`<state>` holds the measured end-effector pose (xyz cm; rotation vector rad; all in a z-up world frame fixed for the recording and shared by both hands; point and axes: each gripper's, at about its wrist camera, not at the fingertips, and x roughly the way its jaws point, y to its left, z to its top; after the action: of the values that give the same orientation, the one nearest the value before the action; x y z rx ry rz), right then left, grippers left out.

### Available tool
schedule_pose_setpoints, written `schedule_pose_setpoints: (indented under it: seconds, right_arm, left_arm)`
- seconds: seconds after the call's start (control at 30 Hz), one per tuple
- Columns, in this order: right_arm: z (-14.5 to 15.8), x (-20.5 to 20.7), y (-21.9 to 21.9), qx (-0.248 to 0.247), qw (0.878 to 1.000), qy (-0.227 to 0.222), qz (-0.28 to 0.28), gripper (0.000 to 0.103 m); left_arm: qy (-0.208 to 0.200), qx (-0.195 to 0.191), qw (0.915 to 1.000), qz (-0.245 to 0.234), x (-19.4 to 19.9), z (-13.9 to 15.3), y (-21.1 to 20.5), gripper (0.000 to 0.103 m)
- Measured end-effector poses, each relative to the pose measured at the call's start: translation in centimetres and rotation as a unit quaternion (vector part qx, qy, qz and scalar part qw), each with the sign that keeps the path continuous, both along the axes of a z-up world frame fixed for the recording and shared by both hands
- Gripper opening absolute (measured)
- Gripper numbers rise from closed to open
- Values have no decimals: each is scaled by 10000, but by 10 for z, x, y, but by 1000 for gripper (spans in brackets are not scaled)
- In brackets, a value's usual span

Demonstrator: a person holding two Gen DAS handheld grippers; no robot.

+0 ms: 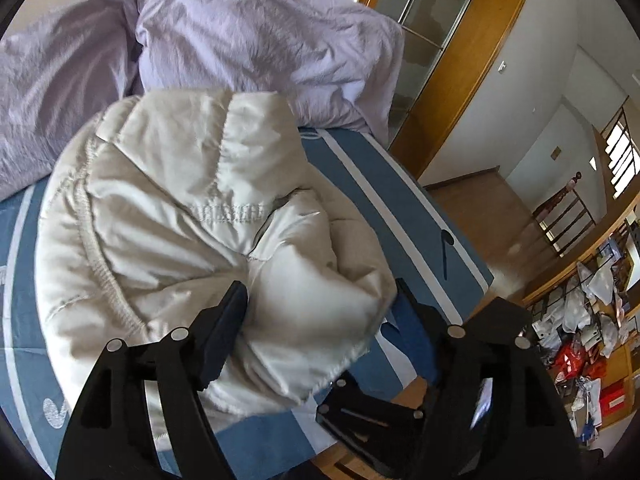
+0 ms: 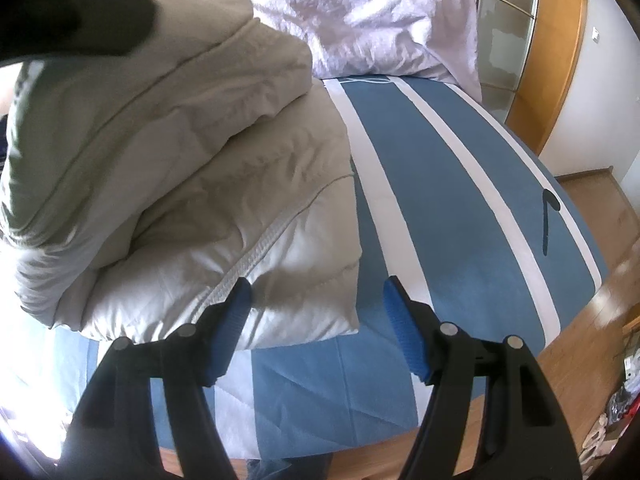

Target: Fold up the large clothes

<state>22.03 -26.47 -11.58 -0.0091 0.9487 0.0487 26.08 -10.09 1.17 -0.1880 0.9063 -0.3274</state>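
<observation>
A cream puffer jacket (image 1: pixel 180 216) lies bundled and folded over on the blue and white striped bed sheet (image 1: pixel 360 184). My left gripper (image 1: pixel 320 296) is open, its jaws either side of the jacket's puffy near corner. In the right wrist view the same jacket (image 2: pixel 200 184) lies to the left. My right gripper (image 2: pixel 318 292) is open and empty, its left finger (image 2: pixel 236 312) over the jacket's lower right corner, its right finger over bare sheet (image 2: pixel 460 184). The other gripper shows as a dark blur (image 2: pixel 76 12) at the top left.
A lilac duvet (image 1: pixel 248 32) is heaped at the head of the bed. The bed's right edge drops to a wooden floor (image 1: pixel 492 216). A wood-framed glass wardrobe (image 1: pixel 440 20) stands behind. Cluttered shelves (image 1: pixel 592 320) and a chair stand at the far right. A dark mark (image 2: pixel 546 220) lies on the sheet.
</observation>
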Motion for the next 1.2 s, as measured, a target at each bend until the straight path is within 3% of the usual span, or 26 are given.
schedule_pose_setpoints:
  seconds: [0.27,0.63,1.2]
  right_arm:
    - [3,-7,-10,44,9998,15,-204,68]
    - [8,-15,-18,147,9991,26,-397,69]
    - [10,-24,-32,205,9978,8,-629,71]
  left_arm:
    - [-387,120,9983,417,-21,21,27,78]
    - [-115,329,9950,939,-31,4,56,78]
    - [37,556,9927,1070,-19,-15,52,82]
